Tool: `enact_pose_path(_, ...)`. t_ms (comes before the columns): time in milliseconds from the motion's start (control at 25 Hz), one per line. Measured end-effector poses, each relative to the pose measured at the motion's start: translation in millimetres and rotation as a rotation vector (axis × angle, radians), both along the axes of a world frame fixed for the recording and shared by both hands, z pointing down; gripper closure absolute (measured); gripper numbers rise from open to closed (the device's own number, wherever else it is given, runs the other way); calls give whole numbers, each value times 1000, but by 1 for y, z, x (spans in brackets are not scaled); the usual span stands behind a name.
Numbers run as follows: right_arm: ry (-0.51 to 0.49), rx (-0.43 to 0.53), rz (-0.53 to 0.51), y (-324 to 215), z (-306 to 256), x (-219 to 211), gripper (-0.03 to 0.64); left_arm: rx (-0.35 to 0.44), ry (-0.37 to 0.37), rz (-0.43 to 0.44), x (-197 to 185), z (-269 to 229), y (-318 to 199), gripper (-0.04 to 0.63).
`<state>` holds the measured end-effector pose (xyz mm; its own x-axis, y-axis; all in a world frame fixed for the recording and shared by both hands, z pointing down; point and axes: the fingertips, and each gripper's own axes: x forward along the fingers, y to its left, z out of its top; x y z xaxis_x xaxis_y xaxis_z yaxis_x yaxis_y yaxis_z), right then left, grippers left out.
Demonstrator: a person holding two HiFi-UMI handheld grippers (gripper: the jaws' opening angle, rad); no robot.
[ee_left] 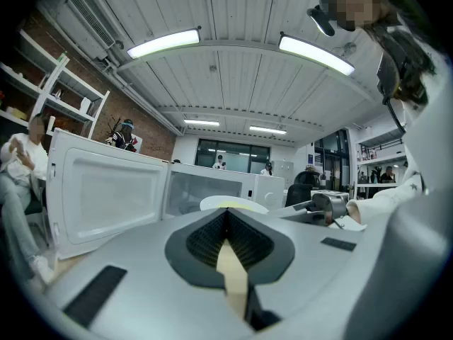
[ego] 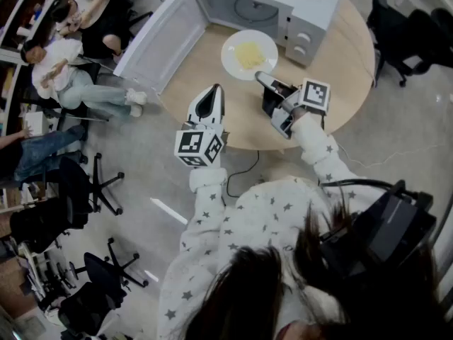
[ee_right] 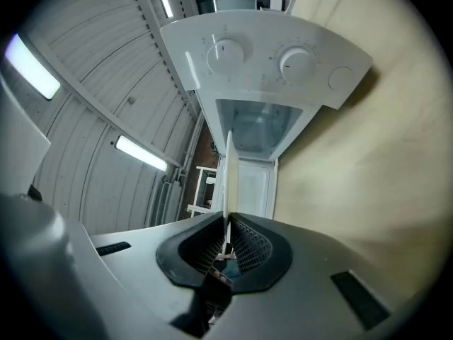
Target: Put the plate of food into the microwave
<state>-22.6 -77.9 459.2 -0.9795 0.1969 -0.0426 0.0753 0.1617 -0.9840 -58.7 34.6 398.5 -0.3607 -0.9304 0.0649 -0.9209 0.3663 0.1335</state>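
A white plate (ego: 249, 54) with yellow food lies on the round wooden table (ego: 347, 69), just in front of the microwave (ego: 297, 6). The microwave's door (ego: 159, 41) hangs wide open to the left. My right gripper (ego: 260, 77) is shut on the plate's near rim; in the right gripper view the plate (ee_right: 228, 176) runs edge-on between the closed jaws of that gripper (ee_right: 226, 222), with the microwave's knobs (ee_right: 269, 55) beyond. My left gripper (ego: 212, 92) hovers at the table's front edge, shut and empty. In the left gripper view, past that gripper (ee_left: 226, 214), stand the plate (ee_left: 233, 204) and the open door (ee_left: 106, 190).
Several people sit at the left (ego: 64, 62) among office chairs (ego: 78, 190). Another dark chair (ego: 403, 41) stands at the right of the table. A cable (ego: 244, 168) hangs below the table's near edge.
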Motion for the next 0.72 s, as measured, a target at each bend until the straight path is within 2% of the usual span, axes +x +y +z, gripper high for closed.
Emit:
enact_pose_path(360, 27, -11, -26, -3, -2, -3, 589, 17, -12, -7, -11, -13, -18, 594)
enact_pose_path(600, 57, -37, -67, -38, -6, -39, 589, 20, 0, -43, -59, -21, -64, 594)
enact_pose_path(720, 51, -57, -68, -41, -3, -48, 589, 8, 4, -47, -69, -16, -69, 594)
